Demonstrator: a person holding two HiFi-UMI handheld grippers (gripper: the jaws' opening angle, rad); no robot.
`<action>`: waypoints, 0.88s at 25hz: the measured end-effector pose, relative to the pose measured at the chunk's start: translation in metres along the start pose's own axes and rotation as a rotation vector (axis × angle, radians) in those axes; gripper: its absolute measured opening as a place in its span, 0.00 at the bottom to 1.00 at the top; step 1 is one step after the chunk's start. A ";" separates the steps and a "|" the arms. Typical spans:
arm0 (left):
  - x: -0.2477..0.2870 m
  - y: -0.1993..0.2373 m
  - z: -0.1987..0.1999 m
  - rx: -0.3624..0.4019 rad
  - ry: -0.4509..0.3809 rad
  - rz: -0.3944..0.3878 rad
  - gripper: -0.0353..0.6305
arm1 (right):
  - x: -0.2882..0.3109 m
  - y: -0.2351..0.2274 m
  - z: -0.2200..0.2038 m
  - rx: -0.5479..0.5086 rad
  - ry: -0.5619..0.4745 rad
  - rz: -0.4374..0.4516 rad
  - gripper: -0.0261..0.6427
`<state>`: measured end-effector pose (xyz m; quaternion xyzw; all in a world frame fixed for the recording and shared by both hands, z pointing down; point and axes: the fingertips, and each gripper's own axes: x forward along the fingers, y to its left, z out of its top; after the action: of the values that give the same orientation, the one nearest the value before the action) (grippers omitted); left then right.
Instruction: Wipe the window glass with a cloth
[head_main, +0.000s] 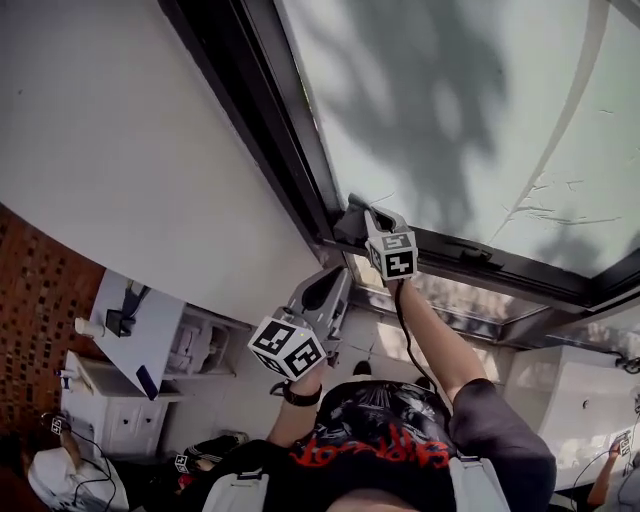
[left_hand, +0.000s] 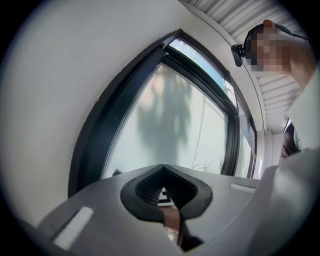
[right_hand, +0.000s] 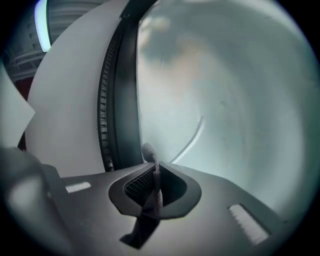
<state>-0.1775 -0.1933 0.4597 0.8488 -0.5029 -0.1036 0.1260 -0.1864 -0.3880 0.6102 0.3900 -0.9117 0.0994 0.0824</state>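
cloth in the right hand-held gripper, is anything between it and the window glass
Nothing visible does. The right hand-held gripper is shut on the grey cloth, which is up by the window glass with bare pane right ahead. The dark window frame runs beside it, not in front.

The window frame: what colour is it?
The window frame is black; the left gripper view shows it best.

**Left gripper closed before the window**

The left gripper (left_hand: 161, 166), at 6 o'clock, has its jaws together on nothing. Beyond, frosted window glass (left_hand: 170, 120) fills the centre, its dark frame (left_hand: 100, 127) at 9 o'clock, white wall (left_hand: 60, 75) at 10.
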 end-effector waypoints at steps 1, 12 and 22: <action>0.007 0.000 -0.003 -0.008 0.002 -0.015 0.06 | -0.018 -0.009 -0.005 0.000 -0.008 -0.009 0.07; 0.111 -0.106 -0.054 -0.098 0.092 -0.363 0.06 | -0.332 -0.250 -0.041 0.064 -0.129 -0.618 0.07; 0.143 -0.181 -0.073 -0.071 0.132 -0.457 0.06 | -0.529 -0.409 -0.059 0.188 -0.186 -1.056 0.07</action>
<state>0.0625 -0.2276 0.4642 0.9405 -0.2844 -0.0916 0.1616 0.4764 -0.2826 0.5948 0.8078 -0.5825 0.0905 0.0051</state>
